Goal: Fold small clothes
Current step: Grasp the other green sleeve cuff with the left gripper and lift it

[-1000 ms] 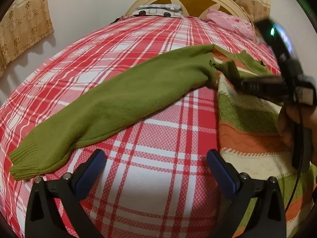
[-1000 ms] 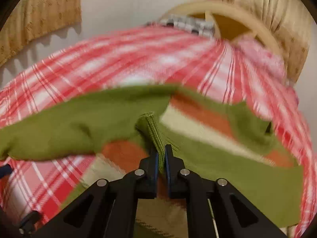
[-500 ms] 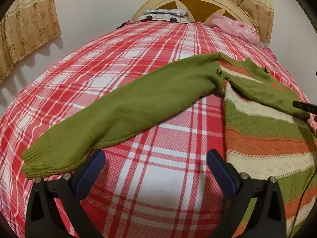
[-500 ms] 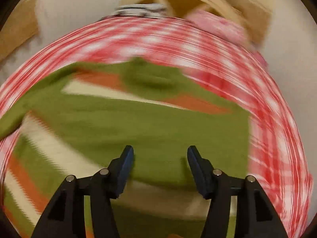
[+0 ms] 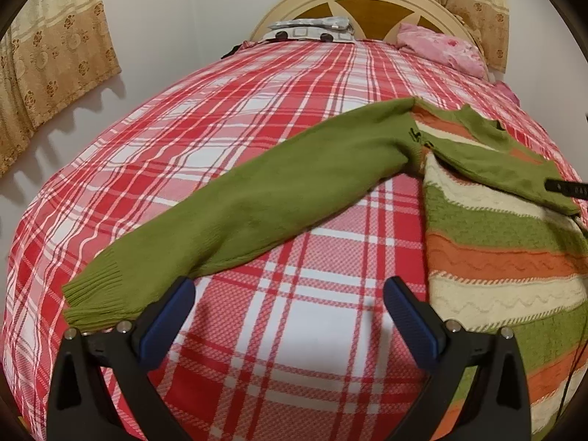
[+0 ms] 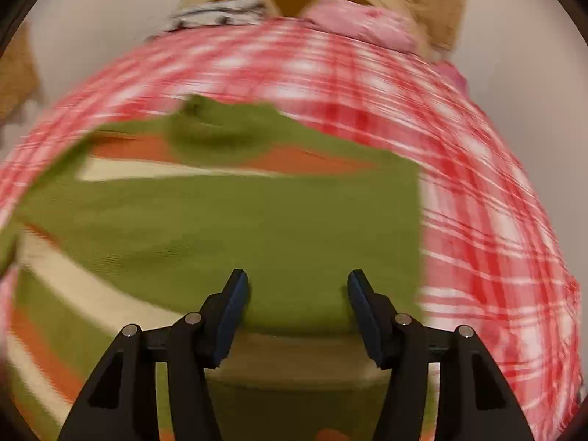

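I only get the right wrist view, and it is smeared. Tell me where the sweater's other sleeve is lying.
Observer: The other sleeve lies stretched out flat across the plaid bedspread, away from the striped sweater, not folded in.
Operator: Give me the cuff's place relative to the left gripper.
Observer: The cuff lies by the outer side of the left gripper's left finger, outside the gap.
Operator: Report what that gripper holds.
Observer: Nothing. Its fingers stand wide apart, with only bare bedspread between them.
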Tool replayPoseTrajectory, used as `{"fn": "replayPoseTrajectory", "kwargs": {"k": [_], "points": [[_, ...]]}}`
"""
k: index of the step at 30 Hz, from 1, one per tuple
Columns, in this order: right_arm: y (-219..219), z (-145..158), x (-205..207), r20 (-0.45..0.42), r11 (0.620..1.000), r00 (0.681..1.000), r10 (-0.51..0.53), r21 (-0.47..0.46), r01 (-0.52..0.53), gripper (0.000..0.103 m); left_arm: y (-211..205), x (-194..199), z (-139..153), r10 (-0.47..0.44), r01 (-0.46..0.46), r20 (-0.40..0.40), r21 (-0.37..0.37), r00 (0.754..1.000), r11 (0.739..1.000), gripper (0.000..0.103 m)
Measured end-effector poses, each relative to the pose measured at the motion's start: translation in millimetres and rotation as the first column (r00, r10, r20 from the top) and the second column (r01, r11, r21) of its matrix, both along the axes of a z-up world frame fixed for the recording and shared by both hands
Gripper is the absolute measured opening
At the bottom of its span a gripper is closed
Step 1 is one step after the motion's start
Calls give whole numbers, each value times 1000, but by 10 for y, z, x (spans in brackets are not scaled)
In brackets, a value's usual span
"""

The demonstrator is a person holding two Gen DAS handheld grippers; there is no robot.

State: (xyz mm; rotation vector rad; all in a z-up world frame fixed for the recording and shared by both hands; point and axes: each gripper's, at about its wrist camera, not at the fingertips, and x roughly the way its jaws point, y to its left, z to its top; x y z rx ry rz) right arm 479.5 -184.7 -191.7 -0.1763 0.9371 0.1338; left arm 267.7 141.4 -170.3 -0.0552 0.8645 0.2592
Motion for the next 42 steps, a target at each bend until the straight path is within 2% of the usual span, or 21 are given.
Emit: {"fn": "replayPoseTrajectory", "kwargs": {"k": [3, 9, 11, 14, 16, 18, 22, 24, 27, 31, 35, 36, 38, 39, 41, 42], "points": [[592, 28, -49, 2, 993, 993, 116, 15, -116, 58, 58, -22, -15, 9, -9, -5, -2, 1000, 1000, 103], [1354, -150, -106, 1, 977, 978, 207, 45, -207, 58, 199, -63, -35, 28, -28, -20, 18, 999, 999, 103], [1461, -273, -141, -36, 974, 975, 218, 63, -216, 58, 276, -82, -38, 42, -41, -23, 28, 999, 999, 103], [1537, -368, -226, 3, 972, 972, 235, -18, -235, 59, 443, -114, -43, 77, -76, -29, 38, 997, 996, 103], [1532, -345, -316, 9, 969, 970, 243, -35, -243, 59, 638, -180, -39, 131, -130, -15, 54, 991, 990, 103], [1492, -298, -413, 7, 968, 968, 250, -18, -250, 59, 904, -290, -45, 221, -220, -1, 54, 975, 974, 103], [1485, -314, -600, 27, 962, 963, 270, -39, -269, 59, 1361, -510, -79, 366, -366, 7, -15, 930, 930, 103], [1498, -379, -684, 23, 959, 959, 282, -45, -281, 59, 1507, -594, -119, 405, -404, -2, -59, 914, 913, 103], [1552, -402, -751, 39, 955, 956, 289, -83, -286, 60, 1579, -617, -172, 412, -412, -26, -119, 911, 903, 95], [1554, -433, -774, 40, 954, 956, 289, -94, -285, 62, 1616, -592, -263, 401, -400, -48, -243, 915, 884, 91], [1550, -452, -788, 47, 955, 957, 286, -99, -281, 66, 1588, -557, -245, 391, -383, -23, -271, 920, 883, 87], [1550, -453, -791, 49, 955, 957, 286, -102, -280, 66, 1584, -547, -241, 388, -377, -19, -280, 922, 883, 85], [1553, -464, -800, 52, 954, 957, 285, -111, -278, 68, 1566, -530, -229, 369, -352, -1, -297, 930, 888, 72], [1554, -471, -808, 54, 954, 957, 284, -117, -276, 68, 1545, -516, -225, 361, -346, 2, -286, 932, 894, 59], [1574, -478, -811, 56, 953, 958, 282, -130, -273, 69, 1513, -498, -222, 343, -325, 18, -283, 939, 903, 42], [1572, -481, -816, 58, 953, 958, 281, -133, -271, 70, 1500, -490, -223, 328, -308, 21, -294, 944, 905, 25]]}}
